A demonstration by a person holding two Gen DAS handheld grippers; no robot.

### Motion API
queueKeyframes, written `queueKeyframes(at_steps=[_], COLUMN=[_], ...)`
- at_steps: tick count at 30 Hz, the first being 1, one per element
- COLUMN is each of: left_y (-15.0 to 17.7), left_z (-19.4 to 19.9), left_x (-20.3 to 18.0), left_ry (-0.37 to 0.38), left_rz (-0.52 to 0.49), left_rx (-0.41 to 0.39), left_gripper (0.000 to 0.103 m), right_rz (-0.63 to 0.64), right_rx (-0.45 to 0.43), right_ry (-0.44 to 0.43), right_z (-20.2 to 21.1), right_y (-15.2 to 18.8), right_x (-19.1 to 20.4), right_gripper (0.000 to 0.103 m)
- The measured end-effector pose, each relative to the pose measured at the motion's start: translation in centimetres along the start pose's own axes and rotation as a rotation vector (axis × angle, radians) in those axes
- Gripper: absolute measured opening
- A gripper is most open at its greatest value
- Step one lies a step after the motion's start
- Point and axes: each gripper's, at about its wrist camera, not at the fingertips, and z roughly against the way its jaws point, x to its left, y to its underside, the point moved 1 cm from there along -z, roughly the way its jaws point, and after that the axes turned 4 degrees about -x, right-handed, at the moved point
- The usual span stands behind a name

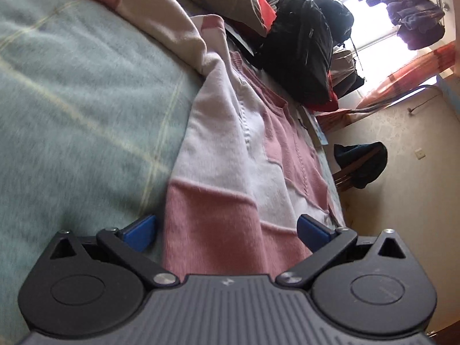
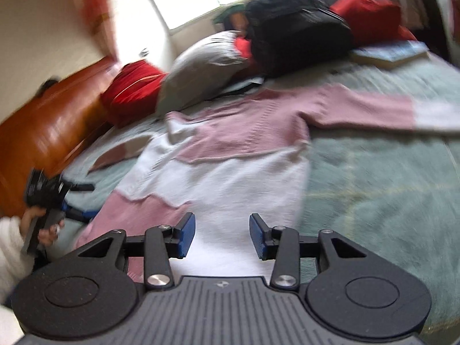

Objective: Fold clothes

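Sweater: one pink and white sweater [image 2: 230, 155] lies flat on a bed with a pale green blanket [image 2: 373, 189], one sleeve stretched out to the side.
Left gripper [image 1: 227, 230]: released, blue pads wide apart, the sweater's pink hem lying between them and ahead.
Right gripper [image 2: 222, 234]: released, pads apart, poised over the sweater's white lower part.
Hand [image 2: 40, 224]: one, holding the left gripper just beside the sweater.
Behind sweater: one black backpack [image 2: 296, 28], one grey pillow [image 2: 201, 66], one book [image 2: 388, 53].
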Motion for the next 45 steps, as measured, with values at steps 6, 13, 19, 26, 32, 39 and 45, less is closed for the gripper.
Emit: queueKeyframes(at_steps=[6,13,19,26,32,39,45], left_y=[-2.2,-5.8,-8.7,-11.7,-12.3,-12.0,-13.5], left_z=[-1.6,-4.3,-6.5,-9.1,-10.6,-10.9,-12.4], left_x=[-0.1,0.5,1.0,1.3,0.7,1.0,0.8], left_ry=[-0.007,-0.007,0.032,0.075,0.147,0.243,0.190], left_rz=[-0.014,0.026,0.031,0.032,-0.007,-0.041,-0.016], left_rx=[0.016,0.035,0.041,0.032,0.079,0.113,0.013], left_gripper=[0.102,0.102,0.102,0.102,0.102,0.102,0.094], right_rz=[-0.164,-0.191,-0.267,-0.321,-0.383,-0.365,-0.424], right_rx=[0.032,0.071,0.074,0.080,0.081,0.157,0.112], right_ry=[0.016,0.002,-0.037,-0.125,-0.204,-0.293,-0.288], right_z=[-1.4,-4.1,-7.0,-10.6,-14.0,-15.2,-18.0], right_y=[-0.1,-2.0,-4.7,-7.1,-9.2,-9.6,-11.0], right_x=[-4.6,-6.8,-9.7,-11.7,-12.6,-12.2,-12.8], right_gripper=[0.050,0.055,0.056,0.068,0.072,0.072,0.070])
